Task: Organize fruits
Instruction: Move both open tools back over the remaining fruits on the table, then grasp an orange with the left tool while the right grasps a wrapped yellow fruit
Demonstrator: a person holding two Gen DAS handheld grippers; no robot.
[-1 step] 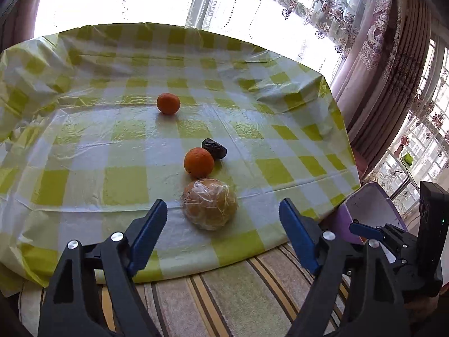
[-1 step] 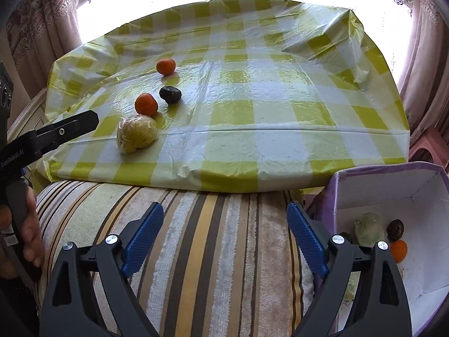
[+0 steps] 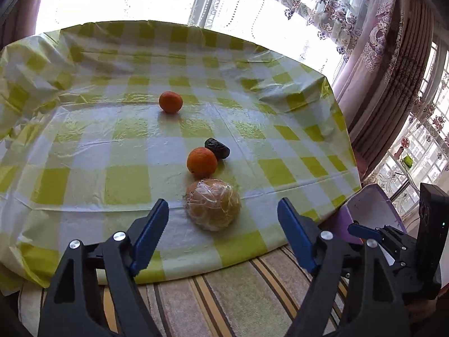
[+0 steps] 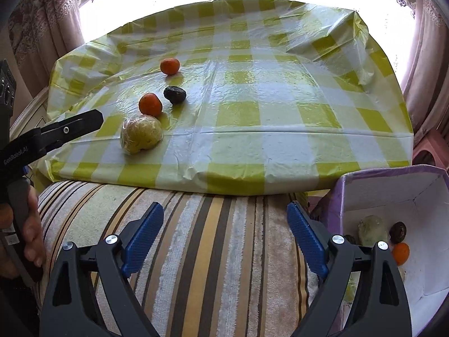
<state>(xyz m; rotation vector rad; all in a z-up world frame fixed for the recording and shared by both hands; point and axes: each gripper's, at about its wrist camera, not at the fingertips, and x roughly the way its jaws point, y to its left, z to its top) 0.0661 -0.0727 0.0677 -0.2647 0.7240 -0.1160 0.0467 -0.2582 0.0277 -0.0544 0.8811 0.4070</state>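
While some fruits already lie in the purple box (image 4: 393, 177) at the near right, four wait on the tabletop (image 4: 280, 112). My left fingers (image 3: 223, 210) are spread and empty, just before the wrapped fruit (image 3: 213, 203), round under wrinkled clear film. My right fingers (image 4: 226, 219) are spread and empty too.

Left tool (image 3: 223, 214) agape, right tool (image 4: 225, 219) agape.
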